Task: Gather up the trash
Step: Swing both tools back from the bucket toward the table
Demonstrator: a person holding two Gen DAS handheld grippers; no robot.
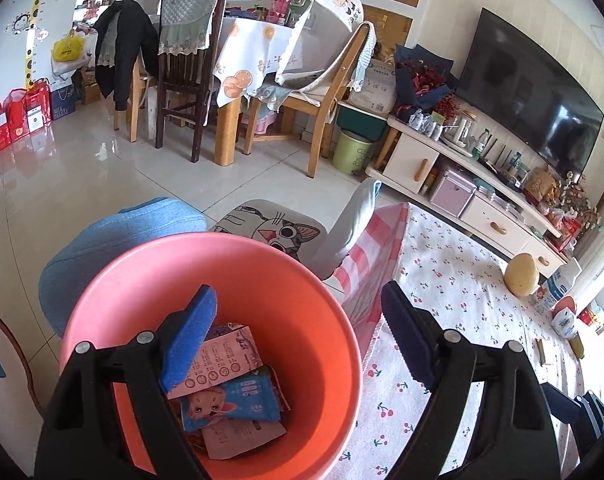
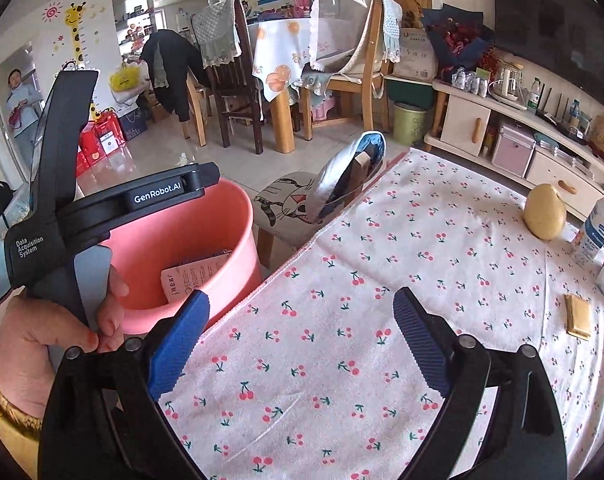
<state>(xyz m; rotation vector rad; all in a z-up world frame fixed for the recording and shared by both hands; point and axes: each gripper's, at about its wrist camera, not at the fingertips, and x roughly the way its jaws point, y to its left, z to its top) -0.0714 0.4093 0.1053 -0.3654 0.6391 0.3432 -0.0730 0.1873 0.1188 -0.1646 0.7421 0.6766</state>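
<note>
The left gripper [image 1: 298, 336] gapes wide and empty over the pink bin [image 1: 302, 280], hiding part of the wrappers [image 1: 230, 396] inside. The right gripper [image 2: 302, 332], equally wide, holds nothing above the cherry-print tablecloth [image 2: 381, 248]. Farther right a flat gold packet [image 2: 577, 316] lies, long axis pointing away. Beyond stand dining chairs [image 2: 238, 92].

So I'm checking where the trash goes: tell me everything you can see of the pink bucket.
The pink bucket is a round, smooth, plastic-looking pail with a plain rolled rim, standing upright and open beside the edge of the cherry-print tablecloth. Inside lie a pale printed carton, a blue wrapper with a cartoon puppy and a white packet. The open left gripper hovers over its mouth; contact cannot be told.
</note>
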